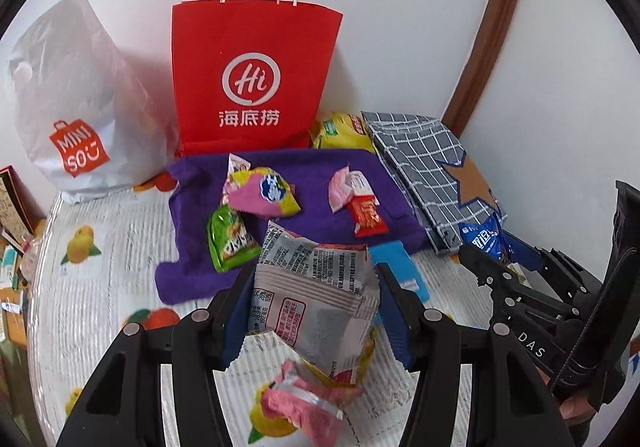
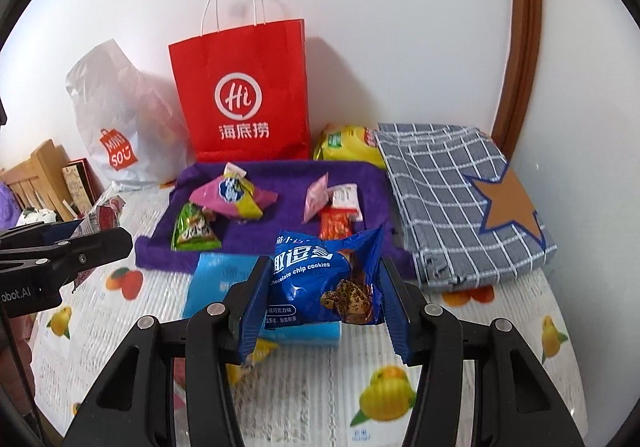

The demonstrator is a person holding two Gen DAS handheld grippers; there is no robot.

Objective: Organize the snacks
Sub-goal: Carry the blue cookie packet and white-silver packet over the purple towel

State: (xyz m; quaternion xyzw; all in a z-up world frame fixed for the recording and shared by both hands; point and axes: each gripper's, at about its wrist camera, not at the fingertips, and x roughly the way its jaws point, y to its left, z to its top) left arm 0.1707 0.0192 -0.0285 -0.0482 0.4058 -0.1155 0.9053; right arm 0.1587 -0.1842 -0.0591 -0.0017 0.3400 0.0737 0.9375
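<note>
Here the left gripper [image 1: 316, 311] clenches a silver-grey foil snack packet [image 1: 316, 287] above the fruit-print tablecloth [image 1: 92, 287], while the right gripper [image 2: 324, 291] grasps a glossy blue chocolate chip cookie bag [image 2: 326, 279]. Ahead, a purple fleece cloth [image 2: 280, 235] carries small wrapped snacks (green, pink, red).

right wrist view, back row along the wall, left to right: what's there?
white Miniso bag → red Haidilao paper bag → yellow snack bag → grey checked cloth bag with a star. The right gripper in front holds a blue cookie packet.
</note>
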